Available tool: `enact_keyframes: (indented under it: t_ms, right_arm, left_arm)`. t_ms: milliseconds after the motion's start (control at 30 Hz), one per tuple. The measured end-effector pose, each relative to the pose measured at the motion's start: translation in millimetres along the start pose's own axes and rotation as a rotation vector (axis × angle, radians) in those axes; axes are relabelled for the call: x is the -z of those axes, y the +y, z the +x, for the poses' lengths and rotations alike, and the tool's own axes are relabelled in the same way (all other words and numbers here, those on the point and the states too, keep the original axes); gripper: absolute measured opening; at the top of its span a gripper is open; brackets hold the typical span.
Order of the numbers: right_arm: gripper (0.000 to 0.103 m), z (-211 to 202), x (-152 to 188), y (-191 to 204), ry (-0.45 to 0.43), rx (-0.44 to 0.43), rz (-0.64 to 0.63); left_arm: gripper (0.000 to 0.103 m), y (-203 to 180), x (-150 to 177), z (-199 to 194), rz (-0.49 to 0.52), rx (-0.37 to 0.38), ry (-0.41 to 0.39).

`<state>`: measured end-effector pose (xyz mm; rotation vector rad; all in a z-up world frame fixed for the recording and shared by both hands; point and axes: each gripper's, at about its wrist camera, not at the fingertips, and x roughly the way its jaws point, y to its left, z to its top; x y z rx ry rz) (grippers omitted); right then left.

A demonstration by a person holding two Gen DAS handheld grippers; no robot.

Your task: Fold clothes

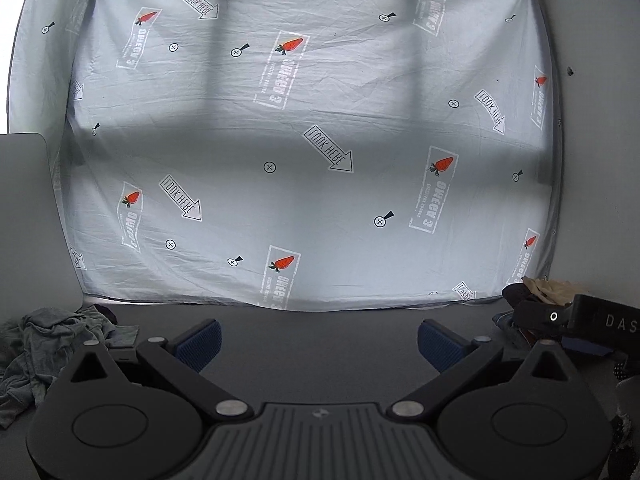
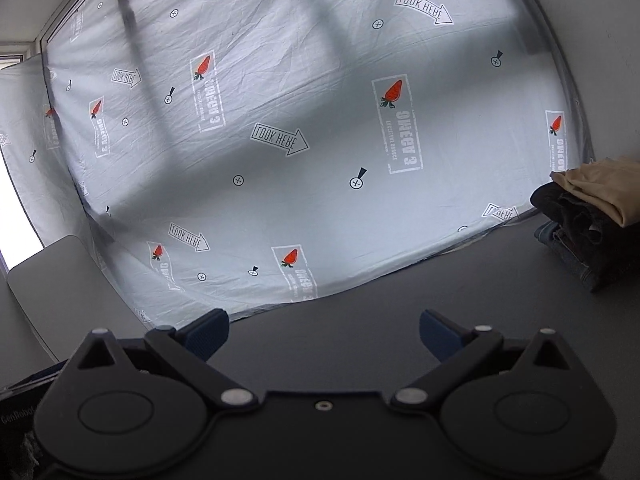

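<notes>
A crumpled grey-green garment (image 1: 44,348) lies on the dark table (image 1: 316,332) at the left, beside my left gripper (image 1: 319,346), which is open and empty low over the table. My right gripper (image 2: 324,338) is open and empty too, over bare table (image 2: 440,292). A stack of folded clothes, tan (image 2: 600,192) on top of dark ones (image 2: 576,236), sits at the right; it also shows in the left wrist view (image 1: 536,292). The other gripper's black body (image 1: 592,324) shows at the right of the left wrist view.
A white sheet printed with carrots and "LOOK HERE" arrows (image 1: 304,140) hangs behind the table's far edge, also in the right wrist view (image 2: 304,128). A grey laptop lid (image 1: 22,208) stands at the left, also in the right wrist view (image 2: 52,280).
</notes>
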<state>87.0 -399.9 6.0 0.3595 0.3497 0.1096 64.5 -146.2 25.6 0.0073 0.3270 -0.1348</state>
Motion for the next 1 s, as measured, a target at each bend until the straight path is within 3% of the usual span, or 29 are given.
enact_keyframes:
  t_ms: [167,400,733,1000]
  right_arm:
    - [0.103,-25.0,34.6,84.4,0.074,0.126,-0.114]
    - [0.103,-51.5,72.1,136.8,0.179,0.084,-0.13]
    - [0.103,-55.4,94.3,154.0,0.262,0.243,-0.195]
    - [0.103,-57.7,88.6,154.5,0.227,0.257,-0.246]
  left_arm:
    - [0.103,47.3,7.1,-33.7,-0.063,0.003,0.109]
    - [0.103,82.7,25.0,-59.8,-0.051,-0.039,0.159]
    - [0.103,95.9,36.1,-52.6,-0.07,-0.007,0.284]
    - [0.103,92.5,36.6,-50.4,-0.084,-0.002,0.264]
